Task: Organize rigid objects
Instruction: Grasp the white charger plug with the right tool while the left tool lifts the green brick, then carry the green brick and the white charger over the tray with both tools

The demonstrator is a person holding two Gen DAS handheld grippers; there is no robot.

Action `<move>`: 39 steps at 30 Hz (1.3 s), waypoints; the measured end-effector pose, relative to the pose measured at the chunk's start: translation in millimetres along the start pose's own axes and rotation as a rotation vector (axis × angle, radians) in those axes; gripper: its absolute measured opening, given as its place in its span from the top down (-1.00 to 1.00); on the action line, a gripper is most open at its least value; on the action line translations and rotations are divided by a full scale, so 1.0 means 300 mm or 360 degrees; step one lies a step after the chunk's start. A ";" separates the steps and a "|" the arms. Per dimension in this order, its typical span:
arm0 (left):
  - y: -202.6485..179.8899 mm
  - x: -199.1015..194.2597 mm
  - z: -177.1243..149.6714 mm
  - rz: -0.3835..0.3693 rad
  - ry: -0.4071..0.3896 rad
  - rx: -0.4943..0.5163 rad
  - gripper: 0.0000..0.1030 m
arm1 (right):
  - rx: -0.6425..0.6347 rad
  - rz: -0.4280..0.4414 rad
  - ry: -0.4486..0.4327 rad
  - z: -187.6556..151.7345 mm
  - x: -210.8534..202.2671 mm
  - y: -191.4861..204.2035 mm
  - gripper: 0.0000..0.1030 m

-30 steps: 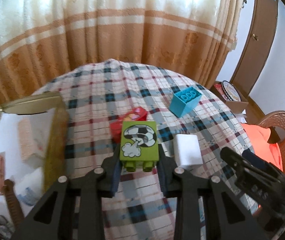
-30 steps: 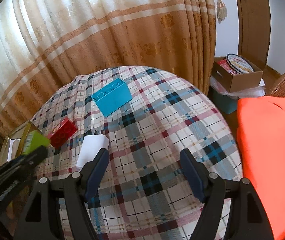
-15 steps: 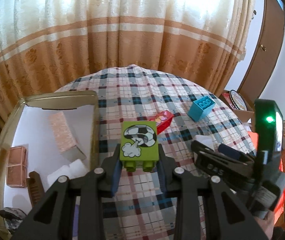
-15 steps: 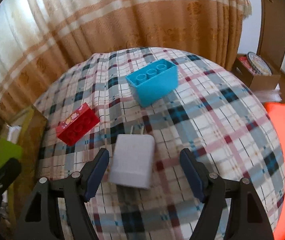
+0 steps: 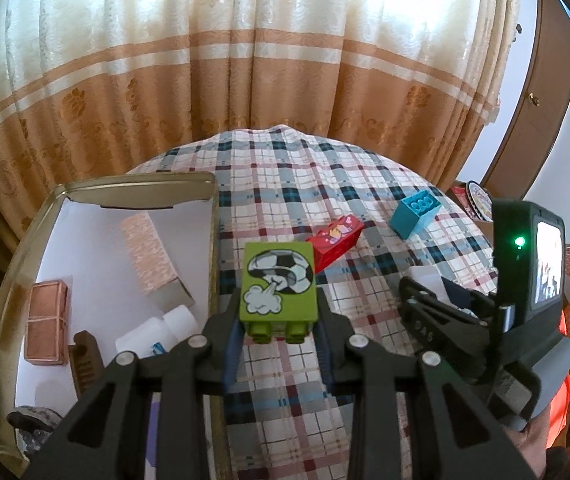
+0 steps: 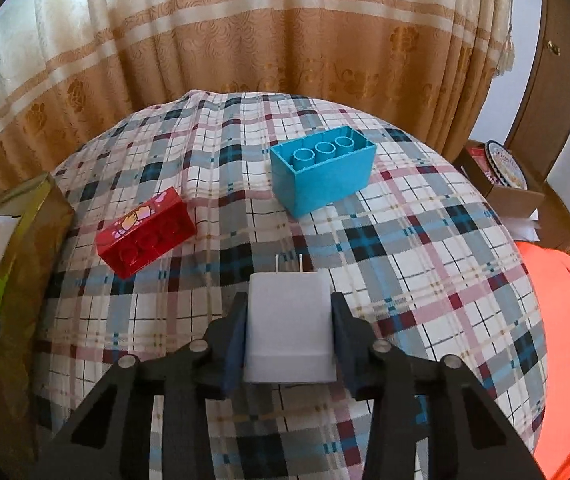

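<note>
Right gripper (image 6: pixel 288 322): jaws closing on the white plug-in charger (image 6: pixel 288 330), pads now against both of its side faces. A second ago they stood wide over bare cloth with the charger off to their left; half a second ago they straddled it with a gap on each side. Charger appears to lie flat on the plaid tablecloth (image 6: pixel 425 240), its two prongs pointing away from the camera. Not lifted as far as I can tell.

Left gripper (image 5: pixel 279 320): pinching the green toy brick (image 5: pixel 279 282), football print facing up, studs toward the camera. Grip unchanged across the second. What changed is its surroundings: the gold-rimmed tray (image 5: pixel 133 184) takes up far more of the left wrist view than before. The brick hangs just right of the tray's near wall, not yet over the white liner.

Tray already holds a pink patterned box (image 5: pixel 149 254), a copper-coloured block (image 5: pixel 46 322), a white bottle (image 5: pixel 157 334) and a brown comb (image 5: pixel 87 362).

Still loose on the cloth: red brick (image 6: pixel 147 232) and blue brick (image 6: pixel 323 170), well apart from each other, the blue one farther from the tray.

Judgement: two items now in hand, two left. Next step is probably dropping the green brick into the tray, then bringing the charger across. Risk: both grippers crowd the same tray edge.
</note>
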State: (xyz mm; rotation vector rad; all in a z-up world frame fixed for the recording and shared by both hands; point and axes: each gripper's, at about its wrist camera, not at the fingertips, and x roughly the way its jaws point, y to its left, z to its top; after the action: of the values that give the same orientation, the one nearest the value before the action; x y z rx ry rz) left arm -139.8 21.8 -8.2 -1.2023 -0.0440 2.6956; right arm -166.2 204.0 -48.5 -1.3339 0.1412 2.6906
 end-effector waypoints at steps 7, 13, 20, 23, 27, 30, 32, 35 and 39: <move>0.002 -0.037 -0.012 0.0021 -0.0011 0.0011 0.41 | 0.0116 0.0066 0.0024 -0.033 -0.047 -0.043 0.18; 0.011 -0.075 -0.018 0.0030 -0.0031 0.0008 0.41 | 0.0141 0.0099 -0.0015 -0.053 -0.121 -0.039 0.18; 0.039 -0.126 -0.029 0.0050 -0.0062 0.0001 0.41 | 0.0109 0.0156 -0.0107 -0.048 -0.231 0.016 0.18; 0.055 -0.141 -0.032 0.0061 -0.0072 -0.0009 0.41 | 0.0084 0.0183 -0.0138 -0.051 -0.273 0.049 0.18; 0.079 -0.165 -0.038 0.0074 -0.0088 -0.0023 0.41 | 0.0049 0.0218 -0.0170 -0.053 -0.314 0.093 0.18; 0.097 -0.182 -0.042 0.0089 -0.0107 -0.0028 0.41 | 0.0020 0.0245 -0.0196 -0.051 -0.345 0.126 0.18; 0.109 -0.190 -0.043 0.0095 -0.0115 -0.0036 0.41 | -0.0003 0.0262 -0.0216 -0.051 -0.368 0.149 0.18; 0.132 -0.200 -0.042 0.0105 -0.0126 -0.0055 0.41 | -0.0034 0.0290 -0.0240 -0.050 -0.399 0.187 0.18; 0.165 -0.209 -0.036 0.0122 -0.0140 -0.0084 0.41 | -0.0079 0.0324 -0.0269 -0.049 -0.432 0.230 0.17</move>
State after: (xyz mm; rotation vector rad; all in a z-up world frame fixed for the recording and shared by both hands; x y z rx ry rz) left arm -98.8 -38.8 25.5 -1.1214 -0.0838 2.8299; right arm -88.1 123.6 47.7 -1.1551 0.2043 2.9806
